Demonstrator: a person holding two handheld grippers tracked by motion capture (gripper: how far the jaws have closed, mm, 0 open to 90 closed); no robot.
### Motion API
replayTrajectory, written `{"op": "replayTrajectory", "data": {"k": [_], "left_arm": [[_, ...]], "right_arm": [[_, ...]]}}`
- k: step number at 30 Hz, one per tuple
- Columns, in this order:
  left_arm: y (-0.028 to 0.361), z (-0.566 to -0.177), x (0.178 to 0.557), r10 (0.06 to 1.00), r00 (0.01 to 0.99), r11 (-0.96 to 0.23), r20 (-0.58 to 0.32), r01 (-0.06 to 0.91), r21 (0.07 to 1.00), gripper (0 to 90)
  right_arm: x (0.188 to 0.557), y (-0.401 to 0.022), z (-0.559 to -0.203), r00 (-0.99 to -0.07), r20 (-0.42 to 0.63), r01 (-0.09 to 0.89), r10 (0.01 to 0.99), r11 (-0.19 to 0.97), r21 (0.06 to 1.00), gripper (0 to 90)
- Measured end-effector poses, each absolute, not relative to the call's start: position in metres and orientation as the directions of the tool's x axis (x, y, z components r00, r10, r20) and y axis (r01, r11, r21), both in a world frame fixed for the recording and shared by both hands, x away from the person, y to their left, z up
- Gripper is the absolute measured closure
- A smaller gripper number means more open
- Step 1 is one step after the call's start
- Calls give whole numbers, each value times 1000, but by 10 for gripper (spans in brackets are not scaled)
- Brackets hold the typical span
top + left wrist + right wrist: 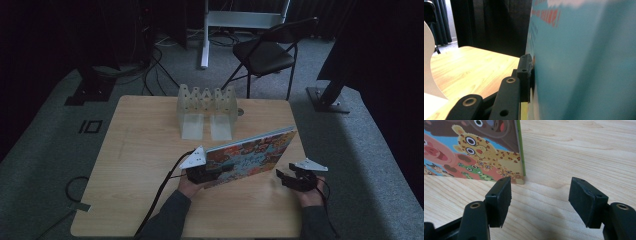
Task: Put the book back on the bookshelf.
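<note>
On the near half of the wooden table (pixel 145 150), a picture book (pixel 250 155) stands on its lower edge, tilted, its illustrated cover facing the person. This book serves as the reference for all positions below.

At the book's near left corner, the left gripper (pixel 202 172) is clamped on it. In the left gripper view, one black jaw presses flat against the book's blue face (pixel 584 65), with no gap showing between pad and cover; the opposite jaw is hidden behind the book. The jaws are nearly as close together as they go, with only the book's thickness between them.

Just off the book's near right corner, the right gripper (pixel 295 179) is apart from it, held in the person's hand low over the table. In the right gripper view, its jaws (pixel 540 200) stand well apart with bare tabletop between them; the book's corner, printed with cartoon animals (pixel 481 152), lies just beyond the left jaw's tip, not touched.

Beyond the book, toward the far edge of the table, stands a pale slotted rack (pixel 206 110), well apart from it.

Farther still, on the floor behind the table, is a black folding chair (pixel 265 55).
</note>
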State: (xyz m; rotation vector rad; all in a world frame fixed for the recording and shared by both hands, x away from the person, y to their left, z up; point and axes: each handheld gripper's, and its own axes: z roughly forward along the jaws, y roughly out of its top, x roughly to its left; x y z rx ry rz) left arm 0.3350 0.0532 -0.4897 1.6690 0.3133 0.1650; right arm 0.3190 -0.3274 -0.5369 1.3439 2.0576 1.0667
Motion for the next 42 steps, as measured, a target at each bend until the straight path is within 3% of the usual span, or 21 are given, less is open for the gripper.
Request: {"op": "replayTrajectory", "data": {"k": [4, 25, 42], "left_arm": [[52, -489, 332, 297, 954, -114, -46, 83, 990, 775], [48, -481, 313, 354, 934, -165, 49, 11, 986, 806], [62, -476, 314, 385, 923, -140, 1, 58, 988, 810]], "right_arm": [[319, -328, -539, -416, 32, 558, 909, 227, 798, 343], [322, -322, -550, -409, -16, 589, 912, 278, 759, 313], [324, -323, -550, -413, 1, 609, 911, 276, 744, 249]]}}
